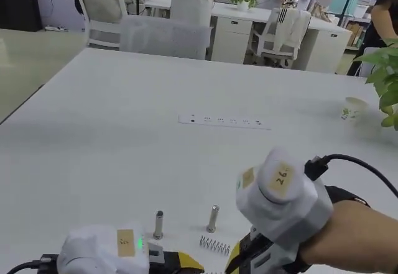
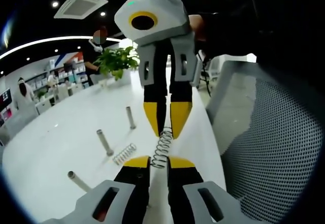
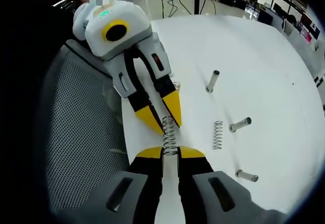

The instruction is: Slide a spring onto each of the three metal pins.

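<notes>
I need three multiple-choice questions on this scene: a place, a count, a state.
1. How many metal pins stand on the table? A. one B. two C. three
2. Where is the loose spring? A. slid onto a pin B. flat on the table beside the pins C. upright against a pin
3. What holds the other spring? A. both tongs, one at each end B. one pair of tongs alone C. nothing
Answers: 1 C, three pins show; 2 B, it lies on its side; 3 A, left tongs and right tongs each clamp an end.
</notes>
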The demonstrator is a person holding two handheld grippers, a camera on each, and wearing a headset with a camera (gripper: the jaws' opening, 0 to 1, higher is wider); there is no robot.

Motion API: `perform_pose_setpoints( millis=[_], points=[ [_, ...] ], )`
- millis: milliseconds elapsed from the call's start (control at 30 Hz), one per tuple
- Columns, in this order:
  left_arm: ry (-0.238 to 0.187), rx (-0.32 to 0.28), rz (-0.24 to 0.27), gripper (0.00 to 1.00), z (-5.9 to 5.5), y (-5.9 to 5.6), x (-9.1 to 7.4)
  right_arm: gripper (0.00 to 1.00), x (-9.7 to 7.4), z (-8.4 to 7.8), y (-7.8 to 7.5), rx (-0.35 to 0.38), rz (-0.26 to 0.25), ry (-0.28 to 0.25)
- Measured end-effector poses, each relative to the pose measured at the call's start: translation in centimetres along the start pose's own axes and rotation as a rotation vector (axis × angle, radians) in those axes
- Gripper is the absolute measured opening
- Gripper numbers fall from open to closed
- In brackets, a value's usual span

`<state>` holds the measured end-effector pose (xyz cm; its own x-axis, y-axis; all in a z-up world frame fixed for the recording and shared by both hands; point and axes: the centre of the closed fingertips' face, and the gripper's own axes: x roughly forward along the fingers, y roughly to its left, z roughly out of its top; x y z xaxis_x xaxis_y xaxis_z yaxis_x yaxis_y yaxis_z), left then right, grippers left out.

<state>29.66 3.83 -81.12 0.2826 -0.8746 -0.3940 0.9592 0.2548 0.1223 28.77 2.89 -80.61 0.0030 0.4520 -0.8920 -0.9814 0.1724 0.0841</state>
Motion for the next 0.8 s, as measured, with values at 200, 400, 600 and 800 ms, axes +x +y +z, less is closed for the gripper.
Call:
perform_pose_setpoints(
  millis=[200, 400, 600, 800],
  points=[
    [0.008, 0.003, 0.007, 0.03, -0.1, 0.1, 0.0, 0.07, -0.7, 1.2, 0.0, -0.008, -0.015, -0.039],
    [0.007, 0.0, 0.007, 0.03, -0.1, 0.1, 0.1, 0.07, -1.0, 2.3, 0.0, -0.03, -0.028, -0.063],
    [-0.005, -0.008, 0.007, 0.03, 0.2, 0.1, 0.1, 0.07, -1.4, 3.5, 0.2, -0.043, -0.039, -0.108],
    [-0.003, -0.014, 0.006, 0.02, 0.2, 0.0, 0.1, 0.08, -1.3, 3.8, 0.4, -0.054, -0.033, -0.122]
  ],
)
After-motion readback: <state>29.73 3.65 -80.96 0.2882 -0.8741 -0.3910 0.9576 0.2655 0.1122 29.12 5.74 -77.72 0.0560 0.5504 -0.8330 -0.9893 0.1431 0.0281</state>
